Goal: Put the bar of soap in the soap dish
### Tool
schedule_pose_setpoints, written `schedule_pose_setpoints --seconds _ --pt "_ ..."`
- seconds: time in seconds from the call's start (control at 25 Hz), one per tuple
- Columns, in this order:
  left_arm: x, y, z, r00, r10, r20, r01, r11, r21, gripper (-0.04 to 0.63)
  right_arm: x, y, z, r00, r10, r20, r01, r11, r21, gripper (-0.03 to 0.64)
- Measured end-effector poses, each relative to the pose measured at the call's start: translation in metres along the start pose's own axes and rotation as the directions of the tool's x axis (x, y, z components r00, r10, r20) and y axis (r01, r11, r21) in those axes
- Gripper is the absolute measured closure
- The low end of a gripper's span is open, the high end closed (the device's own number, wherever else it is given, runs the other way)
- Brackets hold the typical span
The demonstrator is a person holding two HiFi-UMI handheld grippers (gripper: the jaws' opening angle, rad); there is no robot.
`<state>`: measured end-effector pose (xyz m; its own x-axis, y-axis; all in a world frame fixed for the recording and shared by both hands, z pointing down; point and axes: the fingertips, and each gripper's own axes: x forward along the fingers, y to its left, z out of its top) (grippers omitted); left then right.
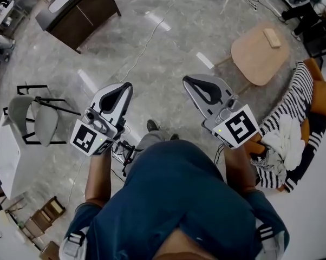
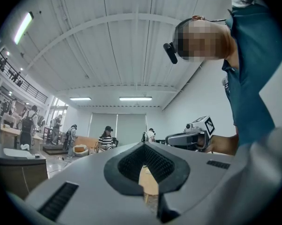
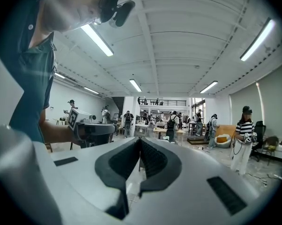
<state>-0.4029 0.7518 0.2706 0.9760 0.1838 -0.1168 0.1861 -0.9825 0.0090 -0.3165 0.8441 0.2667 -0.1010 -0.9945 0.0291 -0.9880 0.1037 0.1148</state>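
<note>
In the head view a round wooden table (image 1: 259, 56) stands on the floor at the upper right. A pale rectangular block (image 1: 272, 37) lies on it; I cannot tell whether it is the soap or the dish. My left gripper (image 1: 126, 85) and right gripper (image 1: 187, 80) are held side by side in front of the person's body, well short of the table. Both point about level over the floor. The left gripper (image 2: 143, 144) has its jaws together with nothing in them. The right gripper (image 3: 140, 138) is likewise shut and empty.
A dark desk (image 1: 79, 10) stands at the upper left, and a grey chair (image 1: 41, 118) and a white table (image 1: 6, 150) at the left. A couch with striped and white cloth (image 1: 290, 129) fills the right side. Cables run across the marble floor. Several people stand far off.
</note>
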Motion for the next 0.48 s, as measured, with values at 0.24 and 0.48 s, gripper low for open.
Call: schedule_pose_setpoints --seconds 0.24,0.48 --pt "0.012 0.05 0.009 0.999 -0.023 0.026 0.022 1.0 0.003 0.592 0.045 -0.022 0.006 1.0 -0.014 -0.005 0.014 1.0 -0.016 0.603" --pt "0.017 0.102 0.006 0.998 -0.052 0.024 0.052 0.999 -0.011 0.592 0.096 -0.042 0.005 0.999 -0.037 -0.017 0.037 0.999 -0.022 0.603"
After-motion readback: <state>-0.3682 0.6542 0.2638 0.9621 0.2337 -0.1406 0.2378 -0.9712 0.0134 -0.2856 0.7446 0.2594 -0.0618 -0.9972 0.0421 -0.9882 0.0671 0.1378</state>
